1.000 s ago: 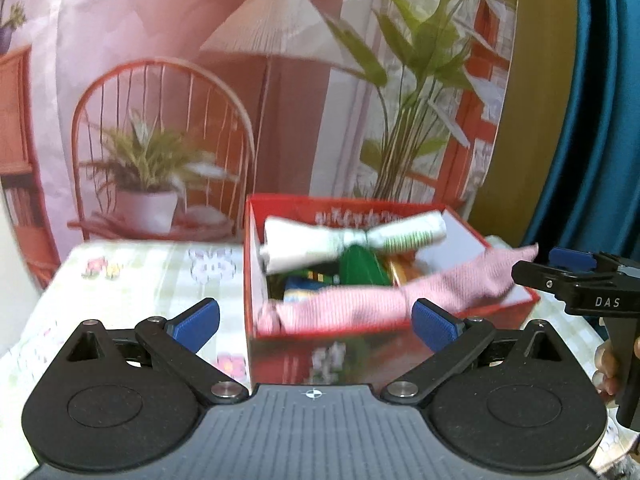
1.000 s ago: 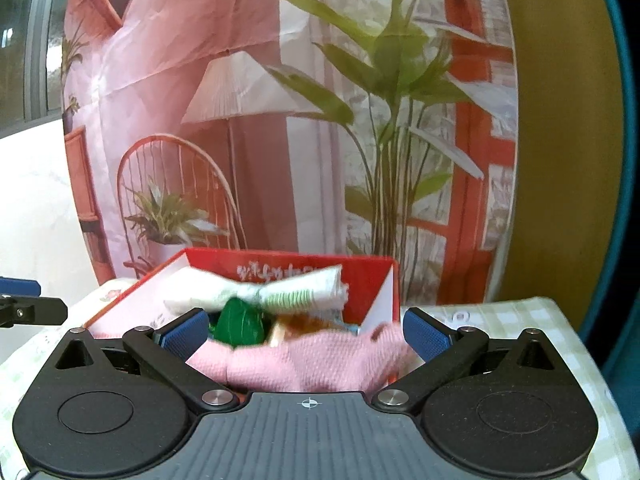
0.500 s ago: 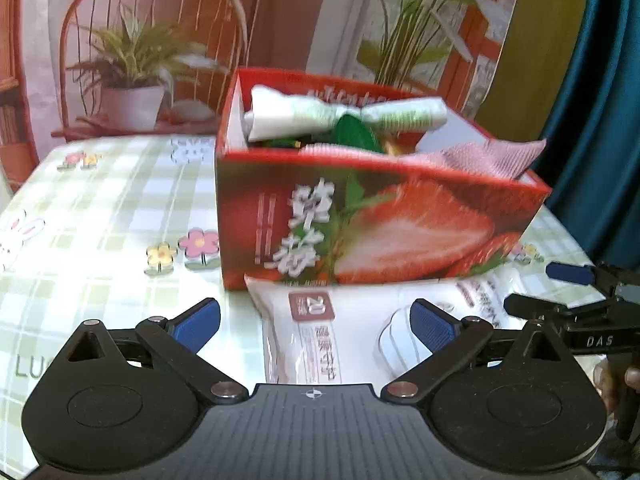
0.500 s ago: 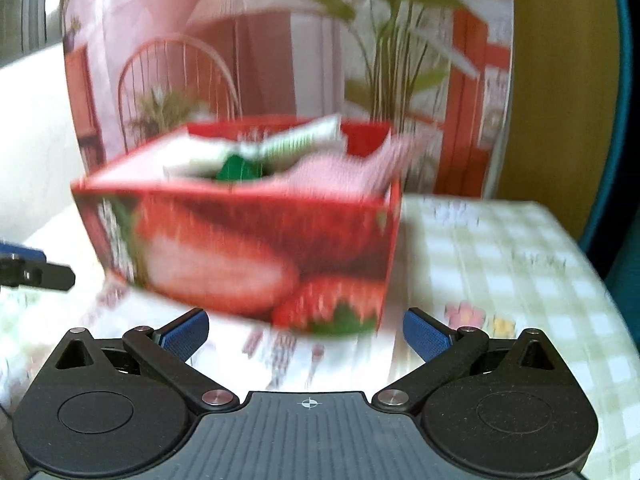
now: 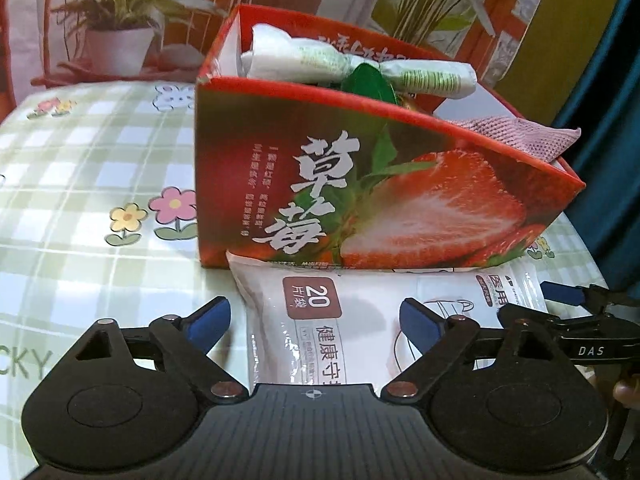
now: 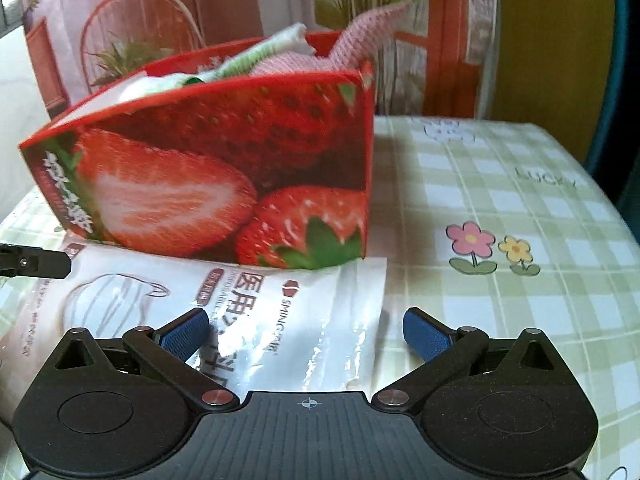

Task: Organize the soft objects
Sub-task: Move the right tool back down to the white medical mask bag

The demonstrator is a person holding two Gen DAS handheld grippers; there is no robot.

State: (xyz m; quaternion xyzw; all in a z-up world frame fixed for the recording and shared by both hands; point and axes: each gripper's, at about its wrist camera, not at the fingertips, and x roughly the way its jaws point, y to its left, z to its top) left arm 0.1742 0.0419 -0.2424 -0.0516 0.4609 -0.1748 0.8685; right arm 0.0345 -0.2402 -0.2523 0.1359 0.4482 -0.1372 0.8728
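Flat white plastic pouch of face masks, printed with brown label and dark characters (image 5: 360, 320), lies on the table touching the front foot of the red strawberry-printed cardboard box (image 5: 360, 184); its far edge sits against, possibly slightly under, the box front. This pouch looks like the item in hand. No other loose item shows in either view.

Left gripper (image 5: 316, 316): jaws wide, nothing between them, hovering over the pouch's left half. Right gripper (image 6: 306, 330): jaws wide, empty, over the pouch's right end (image 6: 320, 320), in front of the box's right corner (image 6: 364, 160).

Already in the box: pink knitted cloth (image 5: 520, 136) hanging over the right rim; white-and-green rolled soft pack (image 5: 360, 68) lying across the top; a green item (image 5: 368, 80) beneath it.

Judgement on the step: the pouch film is glossy and likely slippery. Drop one gripper so a finger slides under the near edge, and close on the sealed border rather than the puffed middle. Draw it away from the box front before lifting, so the box is not dragged. The box is full near the top; lay the pouch flat on the contents.

Green-and-white checked tablecloth with flower prints (image 6: 500, 200) surrounds the box.
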